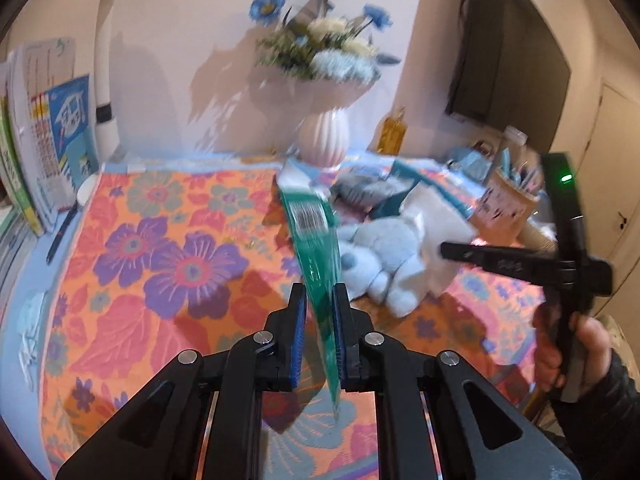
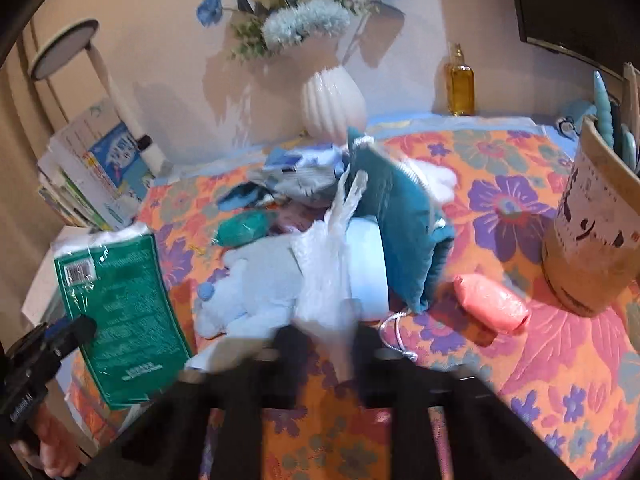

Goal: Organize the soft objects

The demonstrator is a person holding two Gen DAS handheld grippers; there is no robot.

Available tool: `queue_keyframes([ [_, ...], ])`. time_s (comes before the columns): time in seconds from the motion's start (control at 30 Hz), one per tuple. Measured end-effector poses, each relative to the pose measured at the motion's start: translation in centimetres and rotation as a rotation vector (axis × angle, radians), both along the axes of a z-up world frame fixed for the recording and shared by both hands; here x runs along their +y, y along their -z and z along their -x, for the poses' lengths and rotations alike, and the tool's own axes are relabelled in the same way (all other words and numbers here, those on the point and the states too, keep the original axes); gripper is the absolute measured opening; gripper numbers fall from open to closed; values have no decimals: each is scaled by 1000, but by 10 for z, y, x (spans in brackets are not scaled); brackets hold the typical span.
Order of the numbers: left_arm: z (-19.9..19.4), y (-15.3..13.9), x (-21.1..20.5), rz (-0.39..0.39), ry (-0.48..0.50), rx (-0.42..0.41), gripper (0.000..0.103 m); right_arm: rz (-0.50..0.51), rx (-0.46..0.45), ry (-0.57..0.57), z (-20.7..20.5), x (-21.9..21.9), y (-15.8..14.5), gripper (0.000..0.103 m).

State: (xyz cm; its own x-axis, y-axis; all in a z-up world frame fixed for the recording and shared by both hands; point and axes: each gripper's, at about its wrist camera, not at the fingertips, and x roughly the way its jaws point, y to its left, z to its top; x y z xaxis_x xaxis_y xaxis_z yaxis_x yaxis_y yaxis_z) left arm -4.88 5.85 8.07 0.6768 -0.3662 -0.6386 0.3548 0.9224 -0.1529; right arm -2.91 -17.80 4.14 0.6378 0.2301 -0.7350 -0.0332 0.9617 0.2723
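Green plastic tissue pack (image 1: 316,248) sits pinched edge-on between your left gripper's (image 1: 320,332) blue pads (image 1: 298,344), lifted over the floral cloth (image 1: 160,248). Pale blue plush toy (image 1: 380,260) lies at about 2 o'clock from that gripper, near but apart. Your right gripper (image 2: 324,344) is blurred; white plastic bag (image 2: 324,264) runs down between its fingers, so it looks clamped on the bag. Teal pouch (image 2: 400,216) leans at its 1 o'clock, pink bundle (image 2: 492,304) at 2.
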Motion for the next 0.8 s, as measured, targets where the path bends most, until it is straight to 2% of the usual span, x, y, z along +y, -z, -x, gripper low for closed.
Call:
queue_keyframes([
  [0.03,0,4,1,-7,-11,3,13,-1,-11,1,5,1,-1,5],
  [0.07,-1,6,2,-13,-24,6,26,-11,-28,-7,9,2,-3,5],
  [0.13,-6,14,7,-25,-64,31,37,-64,-77,-52,25,0,-11,5],
  [0.23,-15,22,16,-17,-103,75,42,-177,-151,-148,54,-7,-24,5],
  [0.3,-20,28,24,1,-128,109,49,-170,-153,-163,65,-10,-29,5],
  [0.37,-22,32,33,30,-163,126,70,-139,-139,-160,69,-14,-28,5],
  [0.43,-22,33,38,46,-188,123,81,-119,-85,-150,63,-16,-21,16],
  [0.47,-22,33,39,50,-191,126,82,-122,-52,-136,58,-17,-16,21],
  [0.53,-23,33,38,51,-186,137,83,-156,-13,-102,47,-23,-6,50],
  [0.57,-23,34,37,44,-183,141,83,-167,-20,-85,43,-26,-4,55],
  [0.67,-27,38,33,9,-182,154,83,-163,-34,-56,28,-25,-2,56],
  [0.8,-27,42,31,1,-168,158,83,-51,-38,5,12,-20,-4,56],
])
